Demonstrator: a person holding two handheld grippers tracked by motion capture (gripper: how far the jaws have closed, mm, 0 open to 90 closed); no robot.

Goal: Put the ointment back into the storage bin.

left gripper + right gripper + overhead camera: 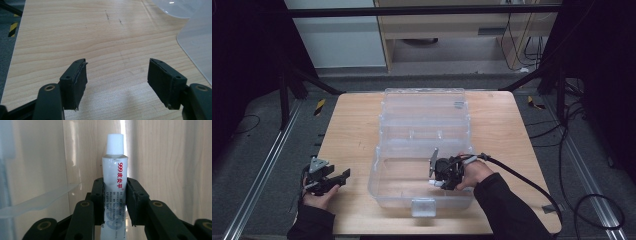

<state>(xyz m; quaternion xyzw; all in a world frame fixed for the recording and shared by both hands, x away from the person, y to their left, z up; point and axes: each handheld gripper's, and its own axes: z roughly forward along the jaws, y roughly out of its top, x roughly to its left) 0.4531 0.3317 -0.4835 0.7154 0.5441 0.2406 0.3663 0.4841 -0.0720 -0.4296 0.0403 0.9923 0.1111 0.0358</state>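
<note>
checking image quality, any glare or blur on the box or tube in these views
High view: dim and soft, clear box faintly glinting. Right gripper view: tube sharp, bright glare streak behind its cap. Left gripper view: crisp wood grain, small glint on the box corner.

Bare table (352,130) left of the clear box (422,120) is free; box walls hem the right tongs (435,183).

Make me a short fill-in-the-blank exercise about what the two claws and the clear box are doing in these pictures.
1. The right claw is shut on a white ____ with red print.
2. The tube has a ribbed cap of ____ colour.
3. The left claw is ____, with bare wood between its pads.
4. The right claw hangs over the clear plastic box, whose lid is ____.

Missing words: tube; white; open; open
</note>
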